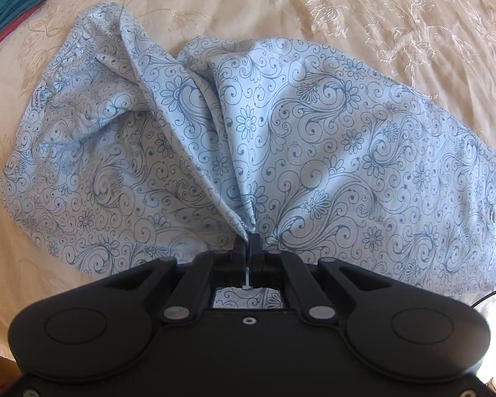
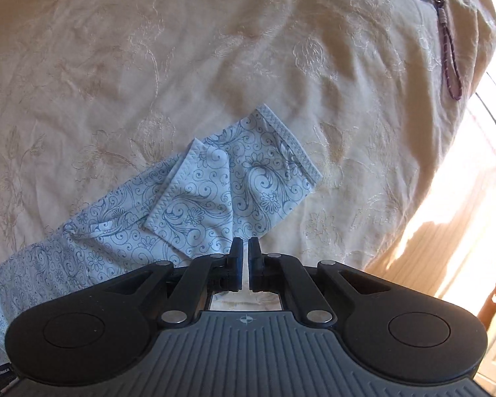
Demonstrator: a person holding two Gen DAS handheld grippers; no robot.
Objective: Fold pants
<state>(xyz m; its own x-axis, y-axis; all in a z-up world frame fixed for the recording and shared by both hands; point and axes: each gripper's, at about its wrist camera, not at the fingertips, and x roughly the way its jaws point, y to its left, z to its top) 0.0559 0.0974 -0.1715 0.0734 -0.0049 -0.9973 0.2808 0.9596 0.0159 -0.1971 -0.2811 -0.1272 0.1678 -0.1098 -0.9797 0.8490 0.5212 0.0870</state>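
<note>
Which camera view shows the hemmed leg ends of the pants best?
The right wrist view. There both leg ends lie flat on the bedspread with their stitched hems plainly visible, just ahead of the right tongs. The left wrist view shows only the bunched wide part of the pants, pinched by the left tongs; no hems appear.

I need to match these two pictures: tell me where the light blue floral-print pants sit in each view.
Left wrist view: the light blue floral-print pants fill the middle, bunched and pinched in the left gripper.
Right wrist view: their hemmed leg ends lie at lower left and centre, just ahead of the right gripper.
Shared landmark: the cream embroidered bedspread underneath.
</note>
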